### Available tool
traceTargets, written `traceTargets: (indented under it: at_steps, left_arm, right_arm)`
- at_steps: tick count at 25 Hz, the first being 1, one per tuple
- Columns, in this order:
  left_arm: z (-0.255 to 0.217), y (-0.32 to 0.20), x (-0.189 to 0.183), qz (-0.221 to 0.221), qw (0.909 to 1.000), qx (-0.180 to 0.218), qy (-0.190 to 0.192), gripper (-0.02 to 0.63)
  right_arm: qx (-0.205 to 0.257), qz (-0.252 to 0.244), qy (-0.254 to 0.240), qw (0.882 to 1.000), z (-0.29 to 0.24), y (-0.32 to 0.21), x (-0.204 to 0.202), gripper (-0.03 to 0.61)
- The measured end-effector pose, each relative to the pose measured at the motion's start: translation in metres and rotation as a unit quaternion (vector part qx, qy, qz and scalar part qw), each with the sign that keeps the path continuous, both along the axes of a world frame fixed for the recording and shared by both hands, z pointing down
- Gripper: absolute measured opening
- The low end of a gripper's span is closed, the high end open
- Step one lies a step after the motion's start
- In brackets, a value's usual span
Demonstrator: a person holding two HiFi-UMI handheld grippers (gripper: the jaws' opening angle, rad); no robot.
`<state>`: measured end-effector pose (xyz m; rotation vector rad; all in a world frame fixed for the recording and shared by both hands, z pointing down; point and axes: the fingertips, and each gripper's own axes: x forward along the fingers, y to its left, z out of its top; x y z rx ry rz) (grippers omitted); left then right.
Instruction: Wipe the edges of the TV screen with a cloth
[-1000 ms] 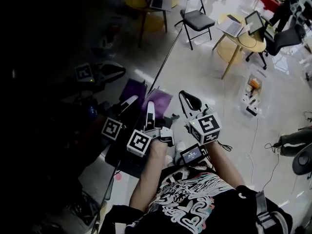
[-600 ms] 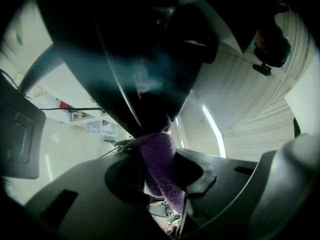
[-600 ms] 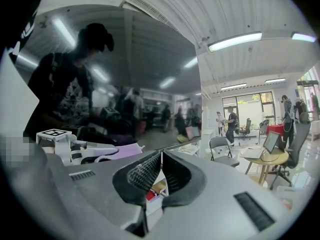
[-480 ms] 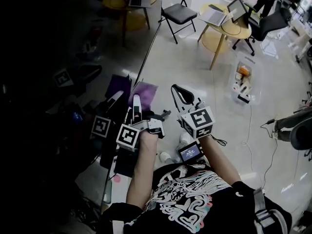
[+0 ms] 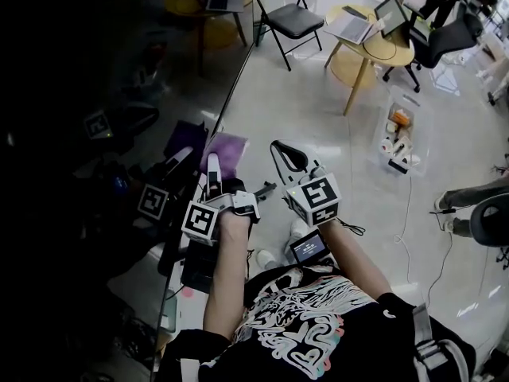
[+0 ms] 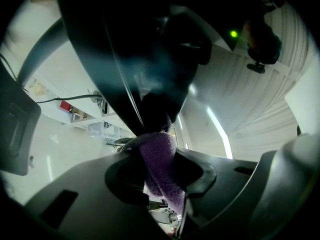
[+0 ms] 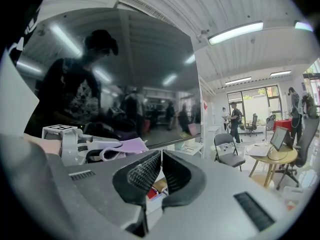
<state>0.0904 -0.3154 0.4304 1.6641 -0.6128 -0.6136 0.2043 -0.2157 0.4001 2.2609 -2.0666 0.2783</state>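
Head view: bright at right, pale glare off the glossy floor (image 5: 318,110). Near black at left across the TV screen (image 5: 79,213), faint reflections only. Dark vignette in the corners.

Left gripper view: strong fisheye bend inside a round black border. Dim and smeared up close against the screen, with the purple cloth (image 6: 159,159) soft in focus.

Right gripper view: lit from ceiling tube lights (image 7: 242,32). Sharp in the middle, curved at the rim, mirror-like sheen on the screen.
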Motion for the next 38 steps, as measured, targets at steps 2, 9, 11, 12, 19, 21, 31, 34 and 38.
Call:
traceTargets:
  at_steps: [2,9,11,12,19,21,31,34,38]
  left_arm:
    - [0.004,-0.001,0.003,-0.003,1.0,0.002,0.0,0.14]
    - [0.009,-0.002,0.001,-0.014,0.9999,0.007,-0.002,0.138]
    - [0.011,-0.003,0.001,-0.018,0.9998,0.007,-0.001,0.138]
    - [0.012,-0.003,0.0,-0.021,0.9998,0.007,0.0,0.14]
    - [0.022,-0.007,-0.004,-0.041,0.9991,0.011,0.0,0.14]
    - [0.024,-0.008,-0.002,-0.047,0.9988,0.012,-0.002,0.138]
    - [0.024,-0.038,0.044,-0.062,0.998,0.007,0.003,0.14]
    - [0.027,-0.042,0.051,-0.057,0.9983,0.009,-0.007,0.14]
    - [0.038,-0.062,0.088,-0.051,0.9987,-0.006,0.003,0.14]
  right_arm:
    - [0.001,-0.004,-0.001,1.0,0.005,-0.001,0.004,0.033]
    - [0.003,-0.013,0.0,1.0,0.013,-0.004,0.009,0.032]
    - [0.003,-0.016,0.001,1.0,0.015,-0.005,0.012,0.034]
    - [0.004,-0.018,0.002,1.0,0.015,-0.006,0.013,0.032]
    - [0.005,-0.035,0.008,0.999,0.023,-0.008,0.017,0.033]
    - [0.003,-0.042,0.01,0.999,0.026,-0.007,0.02,0.032]
    - [-0.004,-0.039,0.003,0.999,0.027,-0.024,0.078,0.032]
    - [-0.004,-0.036,0.003,0.999,0.028,-0.026,0.085,0.034]
    - [-0.012,-0.032,0.001,0.999,0.042,-0.045,0.115,0.034]
